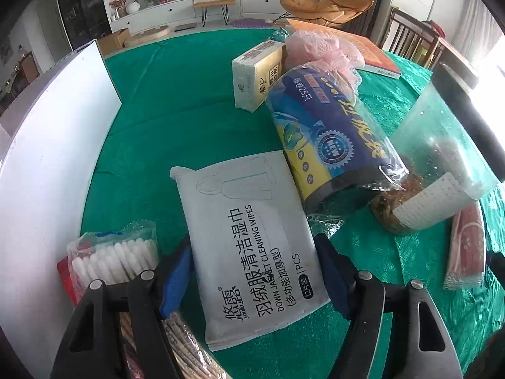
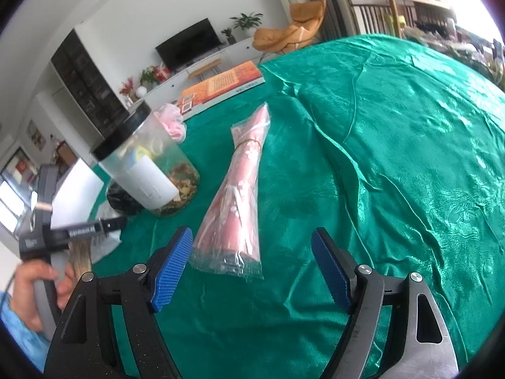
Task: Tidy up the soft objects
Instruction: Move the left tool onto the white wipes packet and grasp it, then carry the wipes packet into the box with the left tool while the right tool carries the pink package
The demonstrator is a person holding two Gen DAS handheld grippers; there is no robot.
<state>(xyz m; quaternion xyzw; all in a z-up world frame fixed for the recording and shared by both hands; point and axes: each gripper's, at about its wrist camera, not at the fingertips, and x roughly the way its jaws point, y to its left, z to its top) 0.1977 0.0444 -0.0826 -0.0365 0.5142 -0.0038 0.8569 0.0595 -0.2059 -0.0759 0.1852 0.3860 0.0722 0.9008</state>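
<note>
The left wrist view alone shows the flat white pack of wet cleaning wipes (image 1: 252, 249) lying on the green satin tablecloth (image 1: 176, 110). Around it are a clear bag of white cotton swabs (image 1: 110, 260) at the lower left, a blue and yellow roll of bags in clear film (image 1: 328, 135) on its side just beyond, a cream tissue pack (image 1: 257, 77), a pink mesh bath puff (image 1: 318, 52) and a white board (image 1: 53, 164) standing at the left edge.

The right wrist view alone shows the wide bare stretch of the cloth, and at its left edge the person's hand (image 2: 34, 290) around the grey handle of the other gripper.

Both views show the pink rolled cloth in a clear plastic sleeve (image 2: 235, 195), lying flat near the right gripper, and the orange book (image 2: 221, 83) far across the table.

The clear plastic jar with a black lid (image 2: 148, 164) leans tilted, with brown dried bits piled at its lower end and a white label on its wall.

The left gripper (image 1: 252, 271) has its blue pads on either side of the wipes pack, right at its long edges; whether they press it I cannot tell. The right gripper (image 2: 252, 271) stands wide apart and empty, with the near end of the pink roll just ahead of its fingers.
</note>
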